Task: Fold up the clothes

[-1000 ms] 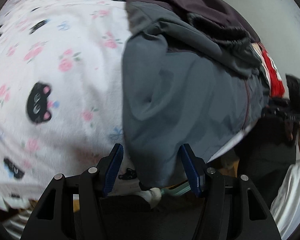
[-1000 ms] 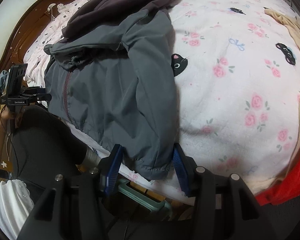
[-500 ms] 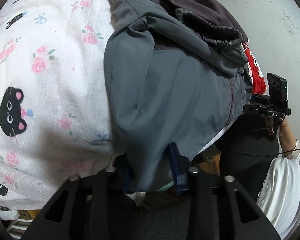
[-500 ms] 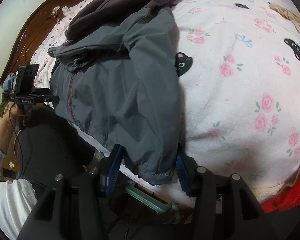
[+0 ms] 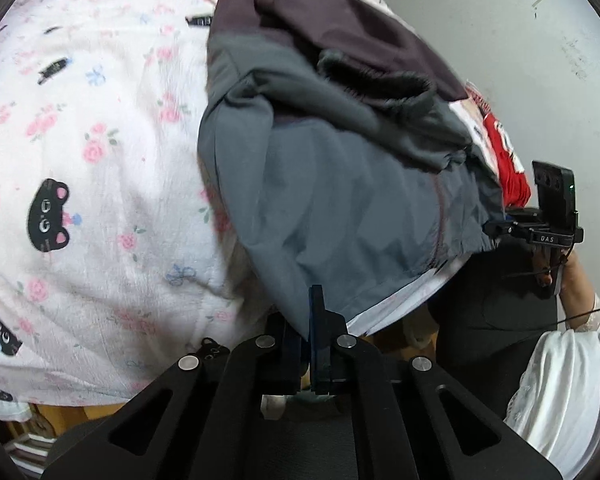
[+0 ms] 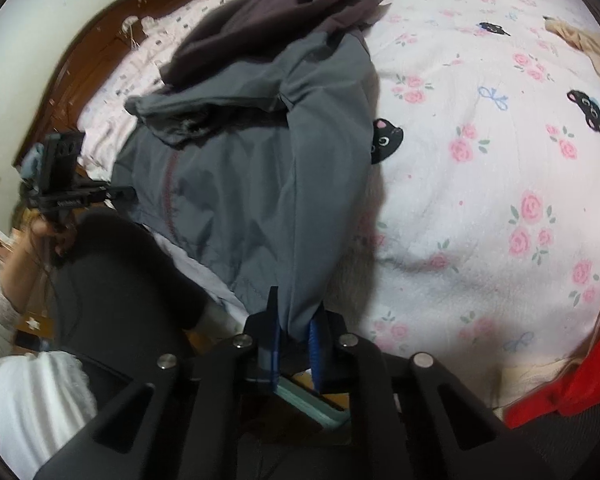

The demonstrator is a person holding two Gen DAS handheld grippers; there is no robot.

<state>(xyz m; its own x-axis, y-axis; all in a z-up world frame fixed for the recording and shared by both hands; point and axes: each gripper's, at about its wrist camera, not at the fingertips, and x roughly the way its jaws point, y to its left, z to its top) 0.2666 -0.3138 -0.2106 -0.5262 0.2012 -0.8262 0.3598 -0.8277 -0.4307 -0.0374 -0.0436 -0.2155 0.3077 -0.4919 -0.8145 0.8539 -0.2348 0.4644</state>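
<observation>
Jaws on both your grippers were clamped onto the grey jacket [image 5: 340, 208] hem, so lift and fold evenly next.

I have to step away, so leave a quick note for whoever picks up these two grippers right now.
Left gripper: shut on the bottom hem of the grey jacket.
Right gripper: shut on the same hem at the other corner.
The jacket lies on the flowered bedspread, hem hanging over the bed's edge, a dark purple garment bunched at its far end. A red garment sits at the bed's edge.
Done: both hem corners gripped.
Left: probably carry the hem up over the jacket to fold it, then the other clothes.
</observation>
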